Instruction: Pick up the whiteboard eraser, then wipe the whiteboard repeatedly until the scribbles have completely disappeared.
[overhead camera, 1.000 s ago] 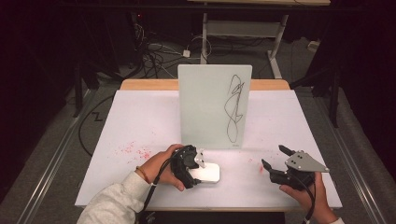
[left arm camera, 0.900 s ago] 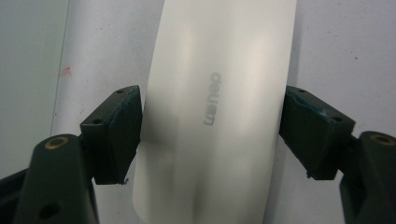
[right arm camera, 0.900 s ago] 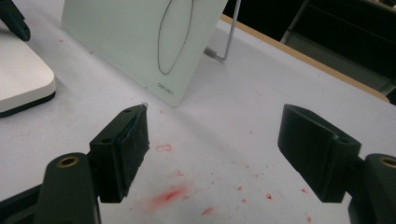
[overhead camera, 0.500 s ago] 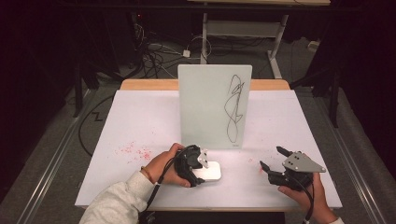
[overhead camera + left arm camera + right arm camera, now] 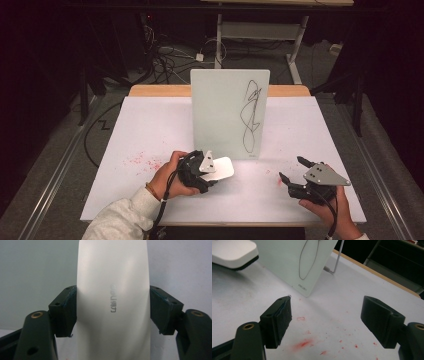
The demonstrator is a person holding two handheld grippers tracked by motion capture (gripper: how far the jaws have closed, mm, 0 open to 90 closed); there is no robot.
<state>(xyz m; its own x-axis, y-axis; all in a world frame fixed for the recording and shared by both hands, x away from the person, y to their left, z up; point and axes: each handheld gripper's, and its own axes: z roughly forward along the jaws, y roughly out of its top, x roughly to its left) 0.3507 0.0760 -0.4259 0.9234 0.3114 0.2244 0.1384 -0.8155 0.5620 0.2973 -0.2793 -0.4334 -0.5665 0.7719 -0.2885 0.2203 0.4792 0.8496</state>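
White eraser [image 5: 219, 168] sits pinched between the jaws of the left gripper [image 5: 200, 170], just in front of the upright whiteboard [image 5: 227, 112]. The black scribble [image 5: 250, 117] lies ahead and to the right. Right gripper [image 5: 300, 177], jaws spread, holds nothing.

- Light falls from above onto the table [image 5: 150, 130], bright against a dark, dim room around it.
- The eraser [image 5: 113, 300] glares white and soft in the left gripper view, slightly blurred.
- The board [image 5: 230, 112] casts a faint shadow on the table beside it.
- In the right gripper view the near jaws look soft.
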